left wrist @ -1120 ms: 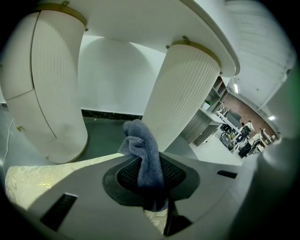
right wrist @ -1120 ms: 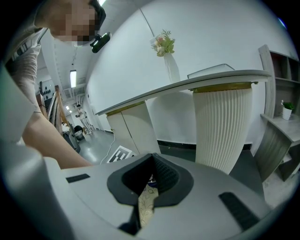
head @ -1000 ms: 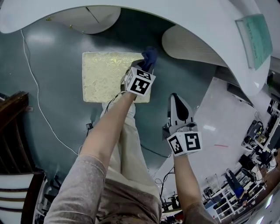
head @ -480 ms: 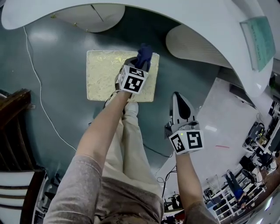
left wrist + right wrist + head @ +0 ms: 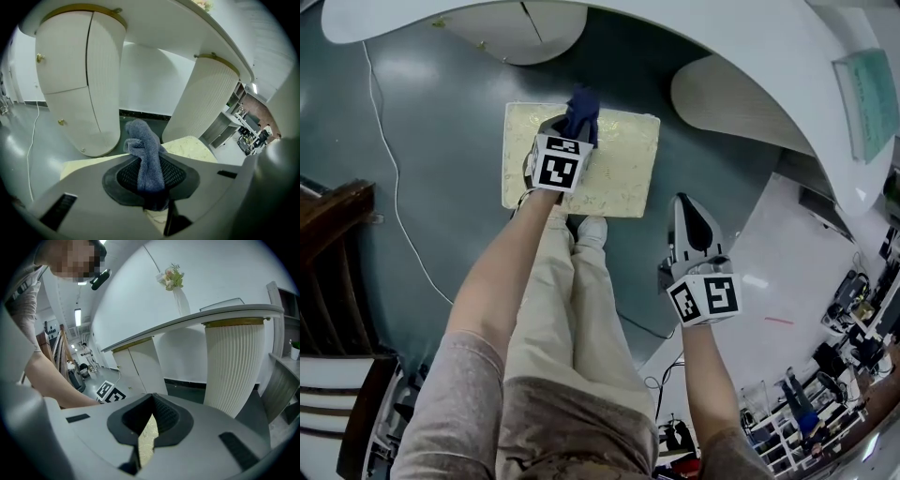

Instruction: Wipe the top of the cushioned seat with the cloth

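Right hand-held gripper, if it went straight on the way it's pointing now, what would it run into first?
Nothing close. Ahead of the right hand-held gripper lies grey-green floor, then probably the white ribbed desk pedestal, or the recess just left of it; depth is unclear.

Bare top on the right half of the seat (image 5: 623, 178), free to pass over. Left half blocked by the left gripper (image 5: 569, 131) and cloth (image 5: 581, 111). Behind the seat, two fat desk legs (image 5: 722, 94), dark gap between. Left of the seat, open floor, only a thin cord (image 5: 389, 178). Shoes (image 5: 591, 230) tight against its near edge.
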